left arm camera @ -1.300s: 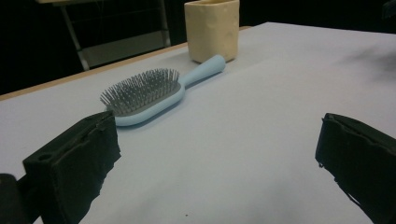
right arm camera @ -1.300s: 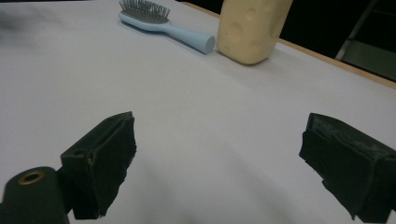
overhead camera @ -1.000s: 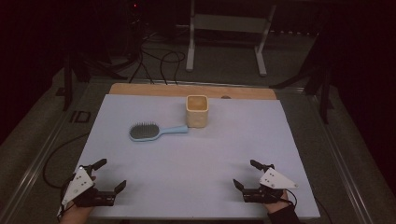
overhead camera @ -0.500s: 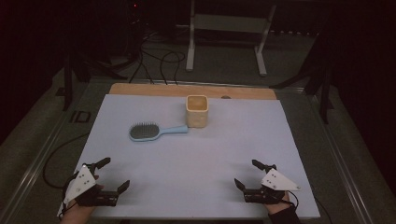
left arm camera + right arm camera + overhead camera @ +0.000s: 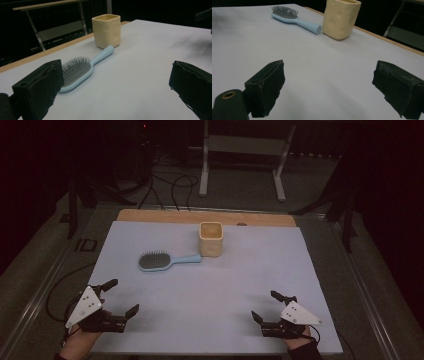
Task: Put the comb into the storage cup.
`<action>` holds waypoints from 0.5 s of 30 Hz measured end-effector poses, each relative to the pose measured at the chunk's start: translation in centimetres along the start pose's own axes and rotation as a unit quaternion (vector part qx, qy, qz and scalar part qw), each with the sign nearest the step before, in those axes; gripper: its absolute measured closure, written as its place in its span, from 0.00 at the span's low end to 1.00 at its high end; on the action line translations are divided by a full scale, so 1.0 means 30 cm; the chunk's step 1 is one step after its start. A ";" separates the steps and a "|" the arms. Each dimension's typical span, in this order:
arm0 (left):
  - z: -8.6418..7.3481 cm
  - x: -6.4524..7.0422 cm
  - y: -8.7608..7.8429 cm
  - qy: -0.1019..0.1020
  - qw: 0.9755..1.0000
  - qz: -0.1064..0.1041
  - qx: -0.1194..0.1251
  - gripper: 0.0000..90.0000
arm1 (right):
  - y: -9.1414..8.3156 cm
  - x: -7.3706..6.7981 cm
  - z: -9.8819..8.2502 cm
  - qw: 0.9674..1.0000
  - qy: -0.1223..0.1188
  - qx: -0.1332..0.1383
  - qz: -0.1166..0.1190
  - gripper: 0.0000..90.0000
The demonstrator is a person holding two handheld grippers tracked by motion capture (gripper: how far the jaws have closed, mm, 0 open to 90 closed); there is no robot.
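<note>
Item one: light blue plastic hairbrush [image 5: 167,260] with dark bristle pad, lying bristles up on the pale blue table cover [image 5: 210,320], left of centre toward the far edge, handle tip just beside or touching item two; I cannot tell which

Item two: cream, cheese-patterned square cup [image 5: 211,238], upright, near the middle of the far edge

Item three: my left gripper [image 5: 122,296], near the front left corner, jaws spread wide, nothing between them

Item four: my right gripper [image 5: 273,305], near the front right corner, jaws likewise wide and empty

Progress, as I judge it: nothing begun; brush untouched, well apart from both grippers; reach, grasp and placing all remain
</note>
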State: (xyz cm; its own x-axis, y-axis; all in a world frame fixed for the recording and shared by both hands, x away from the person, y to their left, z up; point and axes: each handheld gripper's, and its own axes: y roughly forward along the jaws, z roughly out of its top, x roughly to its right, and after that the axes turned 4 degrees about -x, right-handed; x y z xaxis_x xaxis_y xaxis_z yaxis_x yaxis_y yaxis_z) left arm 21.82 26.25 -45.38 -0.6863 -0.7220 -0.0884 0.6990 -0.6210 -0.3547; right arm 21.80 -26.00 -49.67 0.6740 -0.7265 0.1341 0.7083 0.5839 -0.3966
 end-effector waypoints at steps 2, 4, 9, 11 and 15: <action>0.019 -0.004 0.001 -0.002 1.000 -0.006 0.000 0.00 | -0.001 0.000 0.001 1.000 0.001 0.002 0.000 0.11; 0.037 -0.011 0.001 -0.004 1.000 -0.010 0.003 0.00 | -0.001 -0.001 0.001 1.000 0.001 0.002 0.001 0.11; 0.089 -0.020 0.006 0.007 1.000 -0.012 -0.001 0.00 | 0.000 -0.003 0.003 1.000 0.002 0.003 0.002 0.11; 0.109 -0.026 0.010 0.009 1.000 -0.012 0.000 0.00 | 0.000 -0.003 0.003 1.000 0.002 0.003 0.002 0.11; 0.144 -0.040 0.025 0.005 1.000 -0.018 0.001 0.00 | -0.001 -0.005 0.005 1.000 0.002 0.005 0.003 0.11</action>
State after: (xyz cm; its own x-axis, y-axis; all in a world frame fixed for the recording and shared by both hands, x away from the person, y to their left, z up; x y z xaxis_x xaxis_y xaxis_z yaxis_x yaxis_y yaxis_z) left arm 24.04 25.32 -41.52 -0.7124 -0.6966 -0.0856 0.6749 -0.6464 -0.3559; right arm 21.70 -25.87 -49.54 0.6770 -0.7249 0.1274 0.7066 0.5916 -0.3883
